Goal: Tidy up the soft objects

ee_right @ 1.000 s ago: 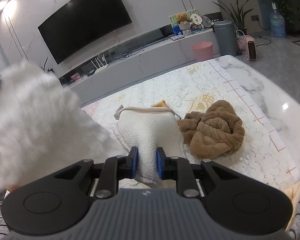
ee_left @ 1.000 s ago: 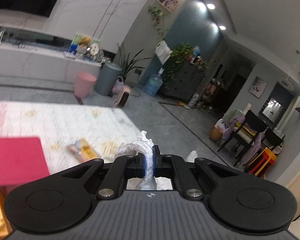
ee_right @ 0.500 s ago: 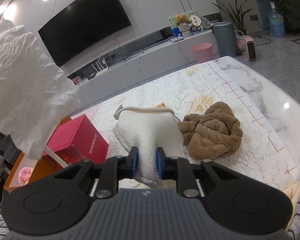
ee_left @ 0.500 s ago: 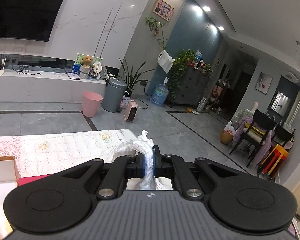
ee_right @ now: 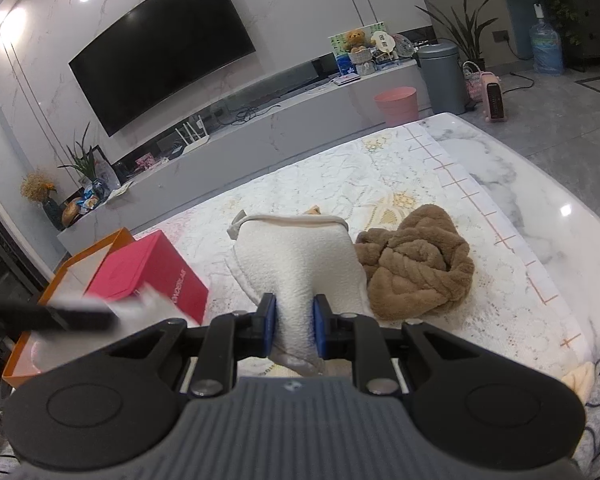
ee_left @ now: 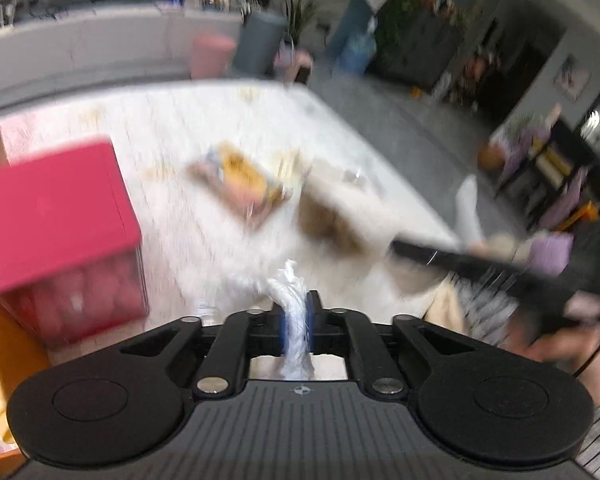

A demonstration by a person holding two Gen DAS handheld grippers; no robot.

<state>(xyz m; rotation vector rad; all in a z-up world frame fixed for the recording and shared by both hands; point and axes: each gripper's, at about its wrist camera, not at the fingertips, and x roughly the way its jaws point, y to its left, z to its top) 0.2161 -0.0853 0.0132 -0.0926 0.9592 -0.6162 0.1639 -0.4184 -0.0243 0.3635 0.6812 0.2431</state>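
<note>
Cream towel (ee_right: 300, 256) beside brown towel (ee_right: 416, 264), near table edge (ee_right: 572, 216).

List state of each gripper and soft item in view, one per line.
left gripper: jaws have just been opening a little, white plastic bag between the fingers
right gripper: shut on white towel
brown towel: crumpled, lying on the tablecloth, touching the white towel
red box: closed, beside the orange box
orange box: open
</note>
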